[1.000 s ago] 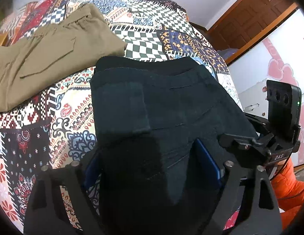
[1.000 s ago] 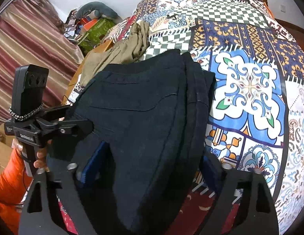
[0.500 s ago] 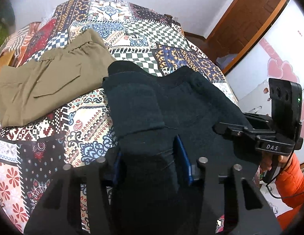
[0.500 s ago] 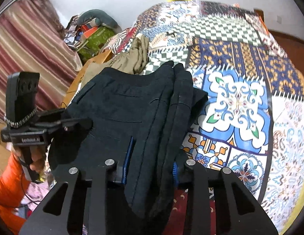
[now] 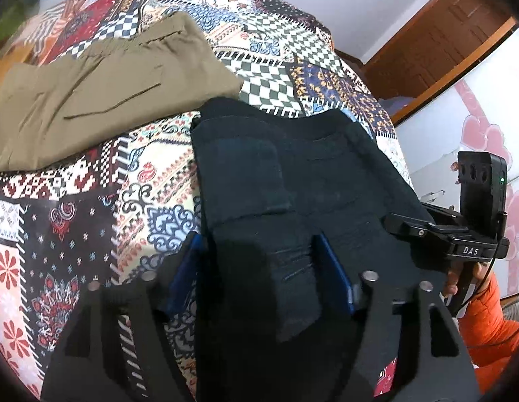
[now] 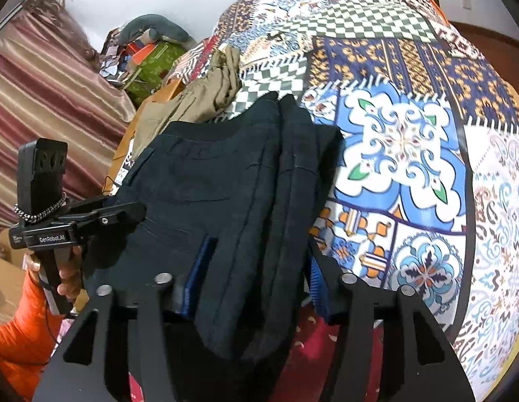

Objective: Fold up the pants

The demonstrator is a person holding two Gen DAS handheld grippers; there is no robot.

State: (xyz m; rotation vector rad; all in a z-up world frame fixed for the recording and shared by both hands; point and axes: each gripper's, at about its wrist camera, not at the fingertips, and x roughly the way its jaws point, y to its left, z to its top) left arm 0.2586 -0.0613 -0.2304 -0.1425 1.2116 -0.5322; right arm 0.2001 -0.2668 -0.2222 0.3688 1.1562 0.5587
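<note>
The black pants (image 5: 293, 181), folded into a thick bundle, are seen lying on the patterned bedspread (image 5: 102, 201) at the near edge of the bed, just beside a folded khaki pair (image 5: 102, 80). The left claw (image 5: 259, 268) and the right claw (image 6: 252, 268) are each set over a near corner of the bundle, with dark cloth between the jaws; both are opening, and no pinch on the fabric can be made out, so the pads are judged to stand apart from it. Several stacked layers are exposed along the right edge, and these could be dragged askew if a pad were caught on a seam as a claw is drawn back. The bundle's near end appears to hang over the bed's edge, so a slide off could be caused by its own weight once it is left unsupported. The khaki pair could be disturbed by a careless sweep of the left claw.
</note>
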